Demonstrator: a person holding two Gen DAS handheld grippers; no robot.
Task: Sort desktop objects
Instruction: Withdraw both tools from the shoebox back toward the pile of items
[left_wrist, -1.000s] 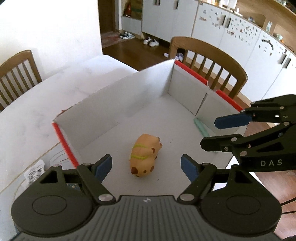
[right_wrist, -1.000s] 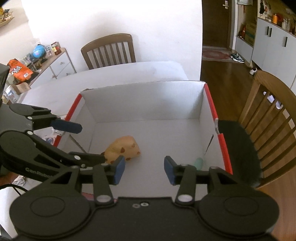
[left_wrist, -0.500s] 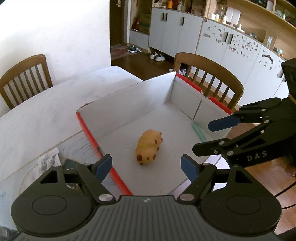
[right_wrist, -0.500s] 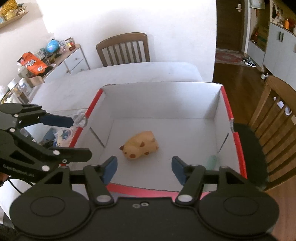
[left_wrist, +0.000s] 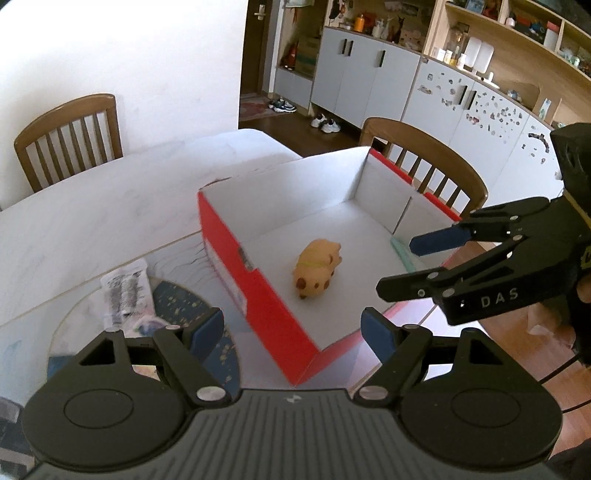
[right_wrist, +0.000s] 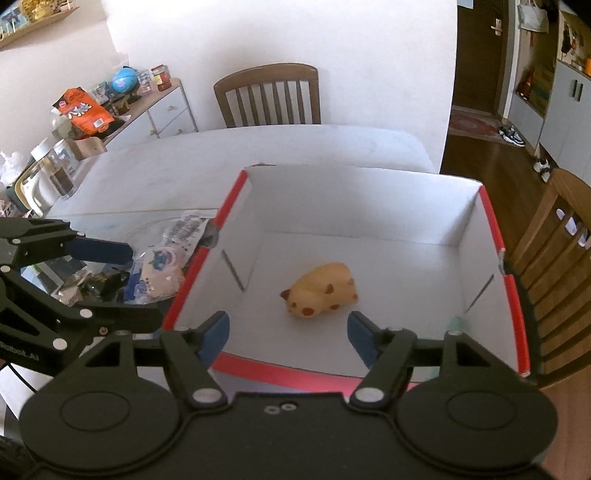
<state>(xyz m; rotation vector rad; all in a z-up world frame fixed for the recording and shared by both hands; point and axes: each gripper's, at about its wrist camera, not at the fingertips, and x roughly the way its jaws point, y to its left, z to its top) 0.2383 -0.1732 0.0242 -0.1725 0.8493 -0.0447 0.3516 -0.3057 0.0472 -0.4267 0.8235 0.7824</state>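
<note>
- Inside the red-and-white cardboard box (right_wrist: 369, 373), on its white floor, lies the spotted orange toy pig (right_wrist: 320, 291), with a pale green stick-like item (left_wrist: 402, 252) against the right wall; both look sorted already.
- Both my tools are spread wide and carry nothing: my left gripper (left_wrist: 293, 332) hangs over the box's near corner and the clutter beside it, my right gripper (right_wrist: 288, 332) just short of the box's front rim.
- Left of the box, a heap of packets (right_wrist: 162, 269) and a printed sachet (left_wrist: 123, 291) wait on the white table (left_wrist: 92, 221). They overlap, so I judge a pinch could catch two at once or slip off crinkled film.
- My grippers hover near each other; reaching for the same pile risks a knock between them.
- Dragging a packet over the tall red wall could snag it and shove the box toward the table edge.
</note>
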